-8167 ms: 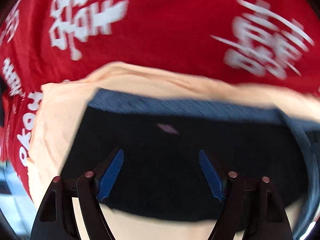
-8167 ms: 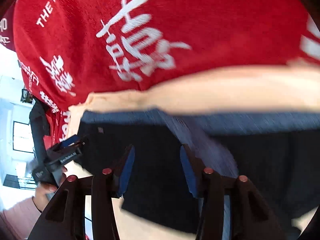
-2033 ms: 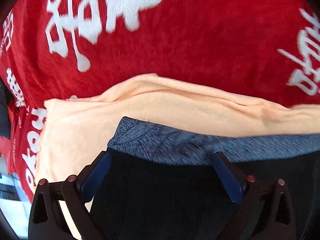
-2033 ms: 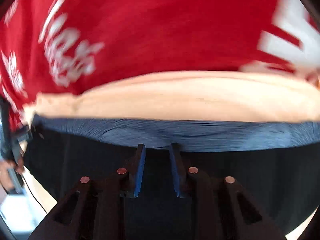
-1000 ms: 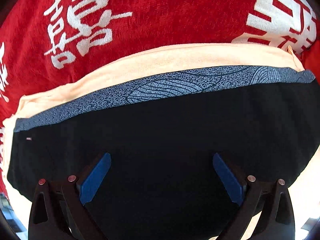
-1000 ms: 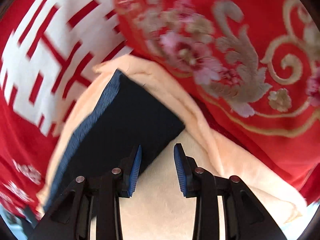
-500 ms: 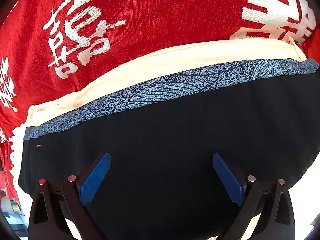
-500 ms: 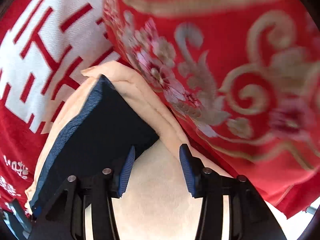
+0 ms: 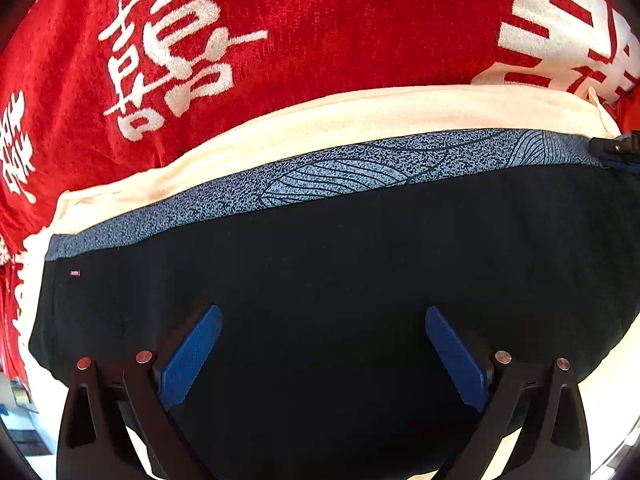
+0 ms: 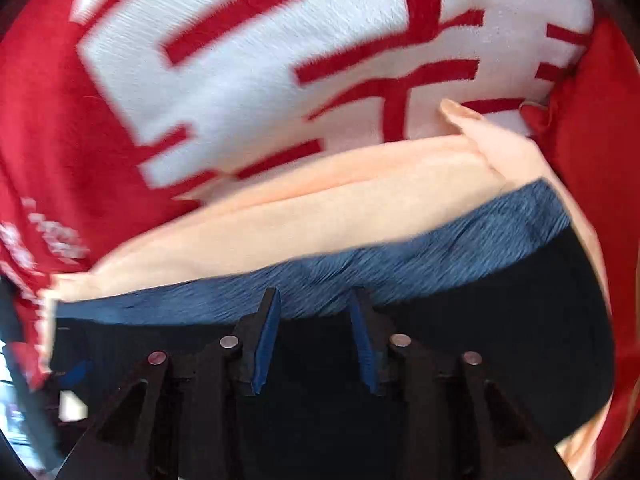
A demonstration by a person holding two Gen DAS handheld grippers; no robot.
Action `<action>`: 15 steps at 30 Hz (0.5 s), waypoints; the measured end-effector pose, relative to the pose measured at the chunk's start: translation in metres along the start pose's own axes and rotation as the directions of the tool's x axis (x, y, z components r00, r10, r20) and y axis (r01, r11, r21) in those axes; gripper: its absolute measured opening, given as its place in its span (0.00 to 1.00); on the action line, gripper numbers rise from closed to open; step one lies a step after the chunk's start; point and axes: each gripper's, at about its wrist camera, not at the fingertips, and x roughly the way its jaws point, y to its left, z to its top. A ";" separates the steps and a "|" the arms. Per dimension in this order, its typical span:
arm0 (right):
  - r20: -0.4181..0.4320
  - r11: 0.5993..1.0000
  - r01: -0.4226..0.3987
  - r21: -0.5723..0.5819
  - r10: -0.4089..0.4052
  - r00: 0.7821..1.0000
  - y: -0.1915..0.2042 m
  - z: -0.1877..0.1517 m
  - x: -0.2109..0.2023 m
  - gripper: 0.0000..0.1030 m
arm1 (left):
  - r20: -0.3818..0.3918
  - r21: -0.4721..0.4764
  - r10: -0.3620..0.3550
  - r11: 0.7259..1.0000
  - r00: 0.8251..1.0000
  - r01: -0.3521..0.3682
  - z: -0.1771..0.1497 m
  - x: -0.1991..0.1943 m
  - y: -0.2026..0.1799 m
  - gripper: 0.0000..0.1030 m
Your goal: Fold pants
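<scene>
The black pants (image 9: 340,280) lie as a compact flat rectangle on a cream towel (image 9: 360,120), which is spread over a red blanket with white characters (image 9: 320,20). The speckled blue-grey waistband (image 9: 340,172) runs along the far edge of the towel's occupied area, squared to the towel's border; this suggests the bundle was aligned there on purpose for a tidy final shape.

The left gripper (image 9: 324,344) hangs over the near middle of the pants with its blue-padded jaws spread wide, holding nothing. The cloth beneath looks smooth and undisturbed.

The right gripper (image 10: 316,328) is over the same garment near the waistband, its jaws partly apart with no fabric seen pinched between them. That view is blurred, so contact with the cloth cannot be confirmed. Its tips (image 9: 616,150) appear at the waistband's right end in the left view.

Judgement: folding appears essentially complete; both grippers seem placed to check or press edges. Any further touch risks rucking the top layer.
</scene>
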 end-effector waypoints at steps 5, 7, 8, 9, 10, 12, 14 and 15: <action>0.027 0.974 0.125 0.188 -0.132 0.991 -0.049 0.018 -0.016 0.27 | 0.003 -0.030 -0.025 0.999 1.000 0.025 -0.005 0.004 0.008 0.99; 0.028 0.970 0.123 0.211 -0.132 0.991 -0.054 0.012 -0.032 0.30 | -0.003 -0.036 -0.030 0.999 1.000 0.030 -0.006 0.004 0.010 0.99; 0.025 0.971 0.127 0.201 -0.135 0.991 -0.052 0.008 -0.038 0.31 | -0.004 -0.036 -0.031 0.999 0.999 0.031 -0.007 0.004 0.011 0.99; 0.019 0.974 0.121 0.190 -0.126 0.992 -0.048 0.000 -0.045 0.33 | -0.004 -0.034 -0.032 0.999 0.999 0.032 -0.007 0.004 0.011 0.99; 0.015 0.977 0.109 0.186 -0.114 0.993 -0.044 -0.008 -0.049 0.38 | -0.005 -0.031 -0.033 0.999 0.999 0.033 -0.008 0.004 0.012 0.99; 0.003 0.979 0.079 0.189 -0.081 0.997 -0.036 -0.033 -0.061 0.45 | -0.008 -0.028 -0.036 0.999 0.999 0.035 -0.008 0.005 0.013 0.99; -0.011 0.980 0.049 0.192 -0.048 0.999 -0.026 -0.059 -0.069 0.46 | -0.009 -0.027 -0.039 0.999 0.999 0.039 -0.008 0.006 0.015 0.99; -0.024 0.980 0.035 0.196 -0.031 0.999 -0.021 -0.073 -0.072 0.46 | -0.008 -0.027 -0.039 0.999 0.999 0.039 -0.008 0.007 0.016 0.99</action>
